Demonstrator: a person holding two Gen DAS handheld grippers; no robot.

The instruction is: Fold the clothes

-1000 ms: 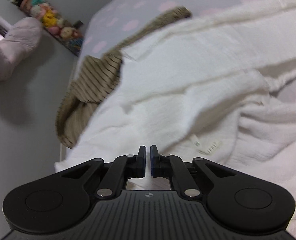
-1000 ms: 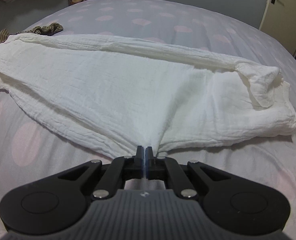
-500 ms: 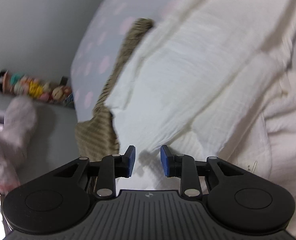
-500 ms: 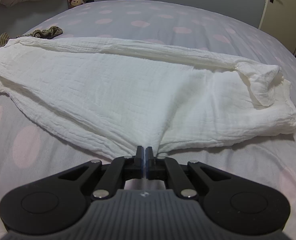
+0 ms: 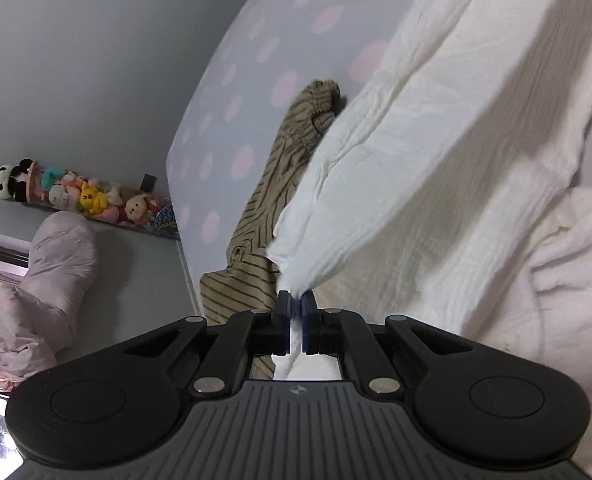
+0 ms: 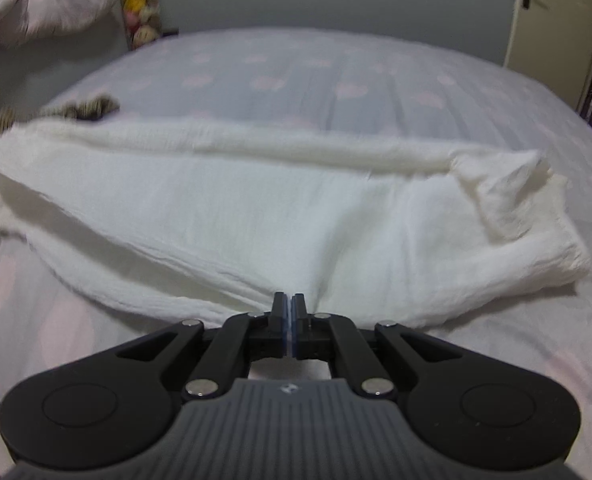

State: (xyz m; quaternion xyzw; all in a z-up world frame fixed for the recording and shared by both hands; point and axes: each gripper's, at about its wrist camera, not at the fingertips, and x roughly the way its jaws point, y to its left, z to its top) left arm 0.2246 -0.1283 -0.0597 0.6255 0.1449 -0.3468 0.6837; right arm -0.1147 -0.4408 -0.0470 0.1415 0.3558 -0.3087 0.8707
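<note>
Dim, soft indoor light; fisheye-bent edges, motion-blurred right view.

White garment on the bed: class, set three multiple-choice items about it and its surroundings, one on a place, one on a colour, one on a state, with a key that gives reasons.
1. Where does the striped garment lie?
A. Beside the white garment, at the bed's edge
B. On the floor
C. By the door

2. What colour are the spots on the bedsheet?
A. Green
B. Pink
C. Black

3. How is the left gripper?
A. Wide open above the cloth
B. Shut on nothing
C. Shut on a bunch of the white garment

Key: 1 A, it shows next to the white cloth near the mattress edge. 2 B, pale pink dots cover the sheet. 3 C, white cloth passes between its closed fingers.
</note>
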